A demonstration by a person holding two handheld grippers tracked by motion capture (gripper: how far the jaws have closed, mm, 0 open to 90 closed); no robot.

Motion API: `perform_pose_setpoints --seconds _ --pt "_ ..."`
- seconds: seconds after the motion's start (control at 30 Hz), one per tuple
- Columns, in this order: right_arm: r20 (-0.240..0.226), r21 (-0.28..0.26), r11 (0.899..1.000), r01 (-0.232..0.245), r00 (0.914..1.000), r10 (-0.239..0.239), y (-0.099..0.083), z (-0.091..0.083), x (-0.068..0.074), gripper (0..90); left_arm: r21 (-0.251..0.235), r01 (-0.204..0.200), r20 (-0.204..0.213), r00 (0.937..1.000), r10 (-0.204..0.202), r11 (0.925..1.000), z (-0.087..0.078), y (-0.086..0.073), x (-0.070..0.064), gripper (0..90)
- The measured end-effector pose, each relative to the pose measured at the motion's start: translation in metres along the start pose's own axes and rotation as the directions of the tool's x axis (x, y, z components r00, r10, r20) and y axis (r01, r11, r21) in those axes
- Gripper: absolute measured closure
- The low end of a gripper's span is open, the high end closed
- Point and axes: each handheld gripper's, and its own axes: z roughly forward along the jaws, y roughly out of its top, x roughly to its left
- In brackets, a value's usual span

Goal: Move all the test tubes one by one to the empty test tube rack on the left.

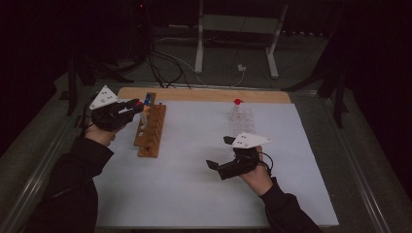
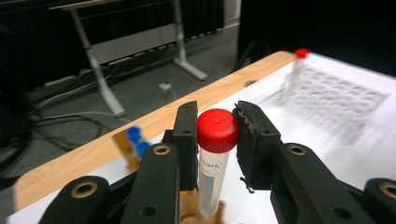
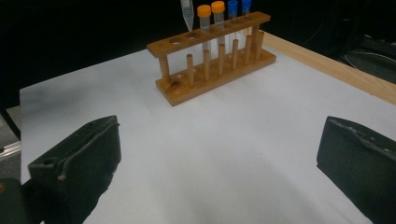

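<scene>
Two black jaws of the left claw (image 2: 217,140) grasp a red-capped tube (image 2: 215,154) just under its cap, so it hangs upright above the wooden rack (image 1: 150,128), probably to go into a free hole. Right claw (image 1: 219,153) lies released on the white surface (image 1: 194,194), well apart from the rack, likely waiting. Beyond it a clear tray (image 1: 241,119) holds one more red-capped tube (image 1: 237,105)
</scene>
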Motion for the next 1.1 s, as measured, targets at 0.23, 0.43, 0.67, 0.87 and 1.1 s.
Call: perform_pose_setpoints --seconds 0.23,0.43,0.67,0.87,1.1 --pt "0.000 0.004 1.000 0.001 1.0000 -0.001 -0.001 0.000 0.000 0.0 0.024 0.024 -0.034 0.9991 -0.023 0.9994 0.009 -0.014 0.008 71.8" --pt "-0.003 0.007 1.000 -0.001 1.0000 0.001 -0.001 0.000 -0.001 0.0 0.053 0.052 -0.032 0.9982 -0.050 0.9973 0.018 -0.028 0.010 71.9" --pt "-0.006 0.009 1.000 -0.009 0.9999 0.009 -0.001 -0.001 -0.002 0.0 0.088 0.066 -0.029 0.9975 -0.064 0.9939 0.028 -0.047 0.008 71.8" --pt "-0.007 0.010 1.000 -0.010 0.9999 0.011 -0.001 -0.001 -0.003 0.0 0.109 0.087 -0.029 0.9960 -0.085 0.9902 0.032 -0.057 0.010 71.8" --pt "-0.004 0.012 1.000 -0.013 0.9999 0.013 -0.001 -0.001 -0.004 0.0 0.122 0.089 -0.029 0.9959 -0.086 0.9885 0.034 -0.060 0.009 71.7"
